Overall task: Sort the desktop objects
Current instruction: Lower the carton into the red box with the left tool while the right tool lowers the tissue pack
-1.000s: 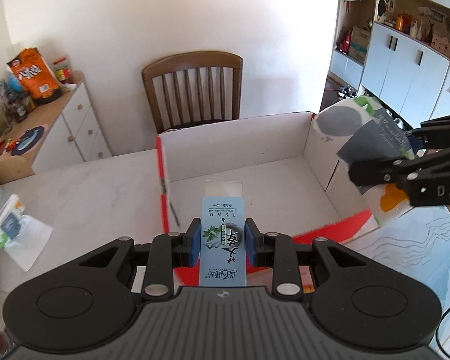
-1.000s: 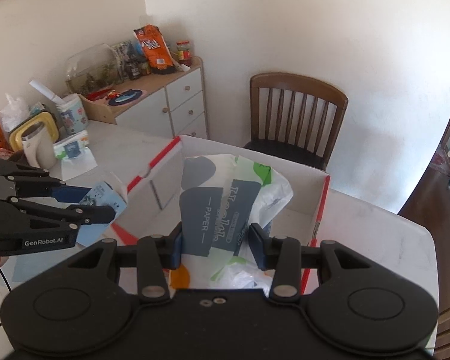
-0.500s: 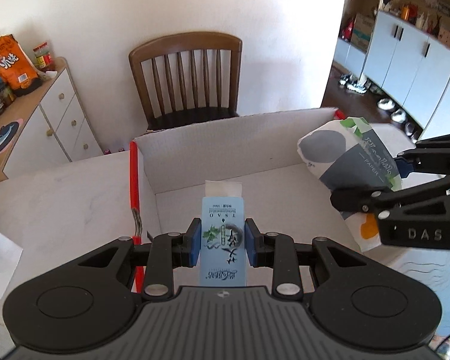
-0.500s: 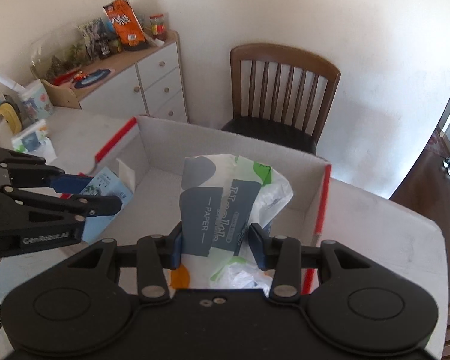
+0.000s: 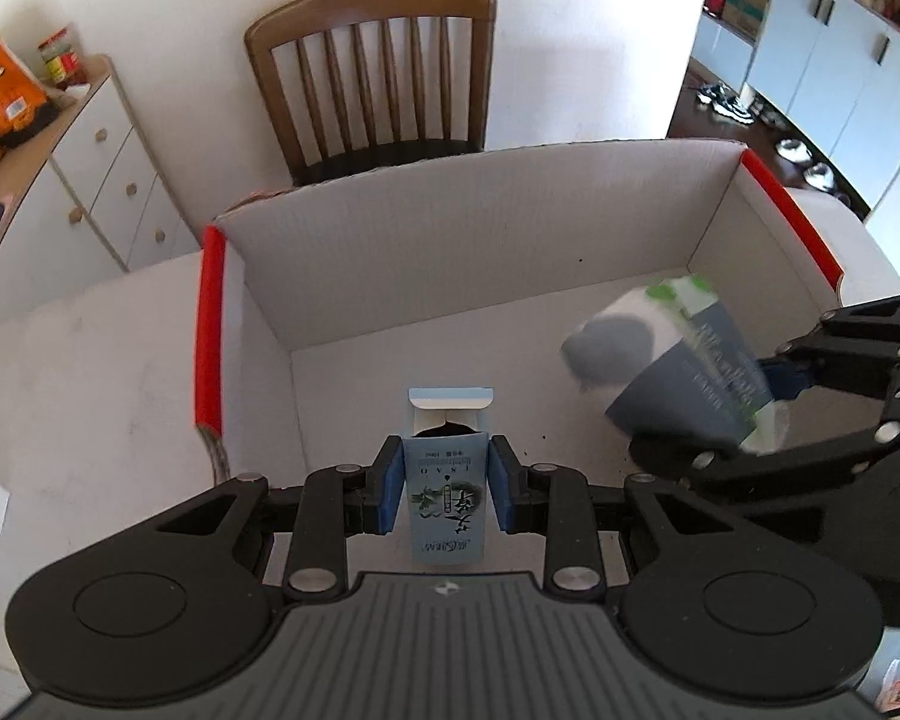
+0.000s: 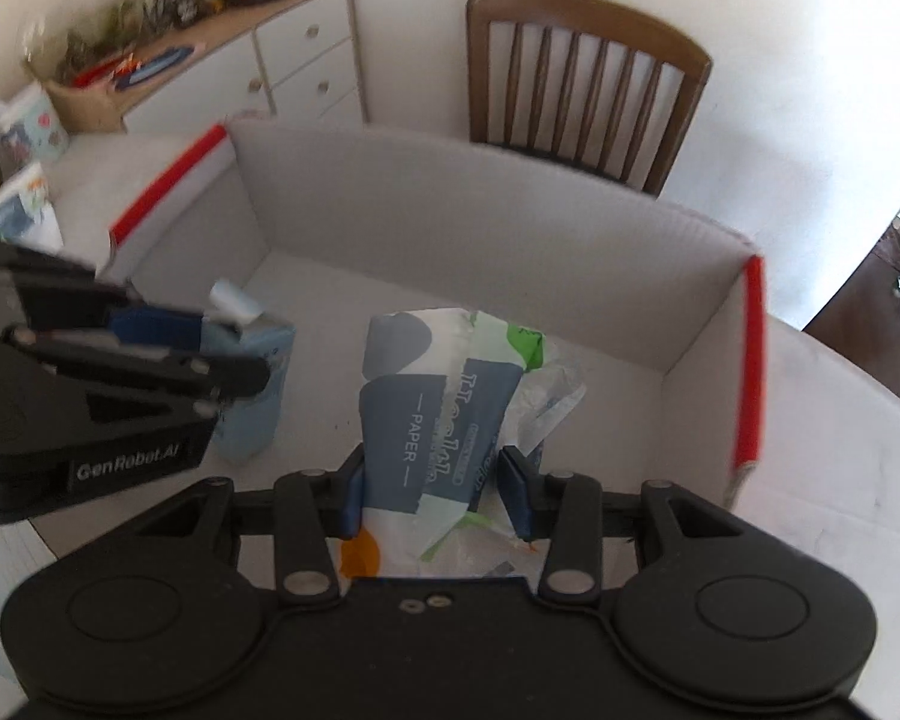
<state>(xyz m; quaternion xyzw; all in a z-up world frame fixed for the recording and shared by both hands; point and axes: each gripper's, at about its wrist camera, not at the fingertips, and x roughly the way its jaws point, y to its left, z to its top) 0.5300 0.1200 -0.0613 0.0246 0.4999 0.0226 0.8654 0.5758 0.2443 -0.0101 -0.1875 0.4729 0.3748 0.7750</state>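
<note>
My left gripper (image 5: 447,489) is shut on a small light-blue carton (image 5: 447,501) with its top flap open, held over the near left floor of the white cardboard box (image 5: 468,222). In the right wrist view that carton (image 6: 258,396) shows beside the left gripper (image 6: 234,354). My right gripper (image 6: 438,489) is shut on a soft tissue pack (image 6: 432,414) printed in grey-blue, white and green, inside the box (image 6: 480,216) toward its right half. From the left wrist view the pack (image 5: 672,372) hangs low over the box floor in the right gripper (image 5: 768,408).
The box has red-taped corners (image 5: 209,324) and stands on a white table (image 5: 78,372). A wooden chair (image 5: 378,72) is behind it. A white drawer unit (image 6: 258,66) with snacks and clutter stands at the left. More tissue packs (image 6: 12,210) lie on the table's left.
Both grippers have come forward and down, from above the box's near edge into the box, each still holding its item. The carton and the pack now hang close to the box floor.
</note>
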